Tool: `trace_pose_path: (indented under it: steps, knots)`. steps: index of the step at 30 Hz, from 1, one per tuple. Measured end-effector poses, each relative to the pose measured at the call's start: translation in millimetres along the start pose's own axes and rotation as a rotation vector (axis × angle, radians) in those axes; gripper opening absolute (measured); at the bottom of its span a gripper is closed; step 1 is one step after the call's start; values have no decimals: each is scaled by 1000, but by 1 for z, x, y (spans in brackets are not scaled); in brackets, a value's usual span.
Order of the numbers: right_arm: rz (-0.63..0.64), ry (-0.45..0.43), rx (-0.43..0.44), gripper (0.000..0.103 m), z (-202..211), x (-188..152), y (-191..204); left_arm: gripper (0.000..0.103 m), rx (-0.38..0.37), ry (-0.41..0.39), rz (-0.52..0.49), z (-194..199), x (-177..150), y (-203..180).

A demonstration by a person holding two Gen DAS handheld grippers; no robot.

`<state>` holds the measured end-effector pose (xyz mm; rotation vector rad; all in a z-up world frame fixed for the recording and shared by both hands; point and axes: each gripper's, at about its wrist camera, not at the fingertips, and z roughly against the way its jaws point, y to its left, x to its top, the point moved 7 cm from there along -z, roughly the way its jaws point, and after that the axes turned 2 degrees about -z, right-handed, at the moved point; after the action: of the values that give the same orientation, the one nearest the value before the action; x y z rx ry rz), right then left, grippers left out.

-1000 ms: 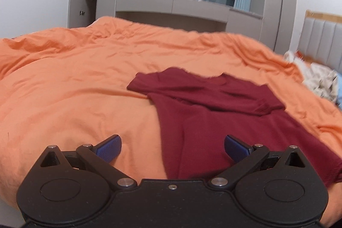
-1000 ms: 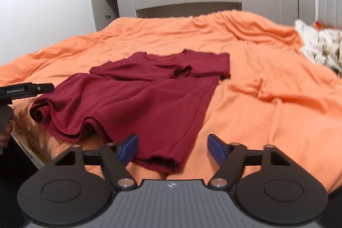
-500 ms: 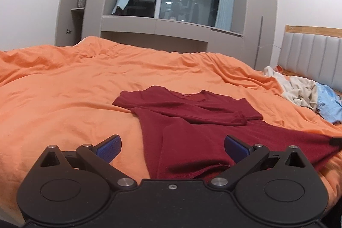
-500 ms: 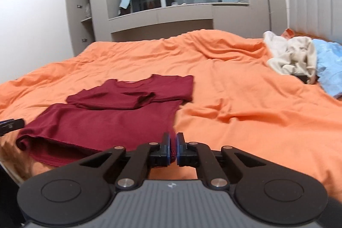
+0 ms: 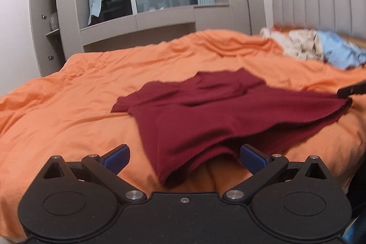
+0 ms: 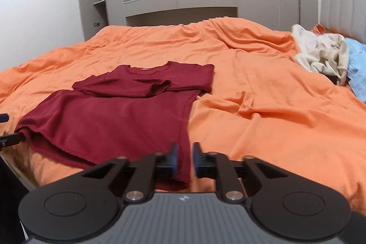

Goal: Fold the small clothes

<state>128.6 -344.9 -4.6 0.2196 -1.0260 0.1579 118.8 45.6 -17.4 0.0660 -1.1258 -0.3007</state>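
The dark red shirt (image 6: 119, 116) lay sleeves-folded on the orange duvet (image 6: 263, 106), its hem drooping off the near edge. A crumpled clothes heap (image 6: 324, 56) sat clear by the headboard. Left gripper (image 5: 184, 158) gaped wide, empty. Right gripper (image 6: 183, 158) had just reopened slightly, hem between unpressed pads. Left view blurred.

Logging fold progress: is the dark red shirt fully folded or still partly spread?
Partly folded. The dark red shirt has both sleeves tucked across its chest, but the body lies spread full-length on the orange duvet.
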Motion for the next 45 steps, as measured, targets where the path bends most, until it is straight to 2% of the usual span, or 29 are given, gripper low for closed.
trace_pose_path:
  steps: [1, 2, 3, 7, 10, 14, 19, 21, 24, 25, 26, 27, 28, 33, 36, 41, 45]
  knots:
    - [18, -3, 5, 58, 2, 0, 3, 102, -1, 8, -1, 0, -1, 0]
    - [44, -6, 11, 64, 4, 0, 7, 102, 4, 21, -4, -3, -1, 0]
    - [74, -4, 17, 64, 5, -1, 12, 102, 19, 41, -13, -6, -2, -1]
    - [231, 33, 45, 83, 12, -8, 31, 102, 131, 155, -87, -24, -11, -1]
    - [395, 60, 36, 85, 14, -16, 46, 101, 160, 165, -100, -27, -10, -1]
    - [601, 72, -59, 86, 8, -27, 59, 98, 199, 94, -128, -18, 1, 0]
    - [677, 69, -128, 85, -7, -29, 63, 91, 270, 88, -209, -16, 6, -2]
    - [718, 53, -147, 84, -11, -31, 68, 89, 306, 104, -231, -16, 5, 0]
    - [773, 35, -134, 70, -16, -35, 75, 82, 314, 111, -244, -14, 4, 2]
    - [791, 28, -128, 57, -18, -36, 76, 79, 304, 113, -250, -14, 4, 0]
    - [803, 21, -124, 38, -20, -36, 76, 77, 297, 113, -260, -14, 3, -2]
    - [810, 15, -119, 28, -21, -36, 77, 73, 294, 112, -274, -14, 3, -5]
    - [808, 5, -118, 10, -21, -35, 77, 71, 293, 111, -291, -14, 3, -7]
    - [693, -117, -114, 8, -11, -7, 68, 71, 305, 95, -364, -14, 3, -19]
    - [613, -187, -127, 8, -7, 10, 56, 72, 315, 90, -374, -13, 4, -22]
    - [534, -190, -137, 8, -12, 22, 38, 72, 319, 101, -348, -16, 4, -23]
    - [555, -193, -137, 8, -13, 23, 39, 68, 322, 98, -358, -17, 3, -23]
